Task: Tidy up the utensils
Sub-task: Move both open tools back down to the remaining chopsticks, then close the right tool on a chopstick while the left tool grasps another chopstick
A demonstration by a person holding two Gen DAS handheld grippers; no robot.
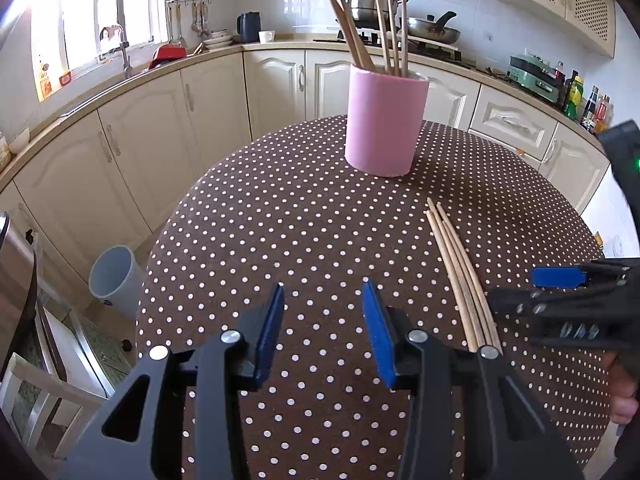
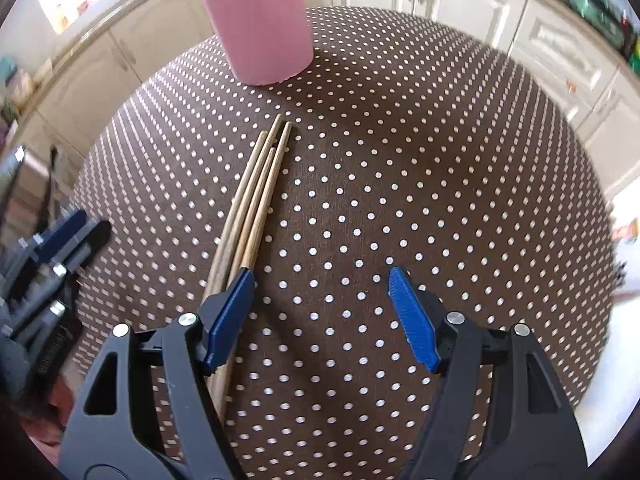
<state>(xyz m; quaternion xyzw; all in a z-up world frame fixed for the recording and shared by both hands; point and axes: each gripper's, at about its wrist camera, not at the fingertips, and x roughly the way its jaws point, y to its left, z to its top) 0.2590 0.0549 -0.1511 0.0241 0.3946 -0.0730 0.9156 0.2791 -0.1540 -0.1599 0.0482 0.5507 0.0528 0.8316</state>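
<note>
Pink holder [image 1: 383,124] holds chopsticks [image 1: 386,26] (more chopsticks [image 2: 250,204] lie on the table).

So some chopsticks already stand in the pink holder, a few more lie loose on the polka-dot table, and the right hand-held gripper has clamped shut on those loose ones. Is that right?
Not quite. The right hand-held gripper is open, not clamped: the right wrist view shows its jaws spread wide, with the loose chopsticks beside its left finger, not between the two. The rest holds: chopsticks stand in the pink holder on the polka-dot table.
</note>
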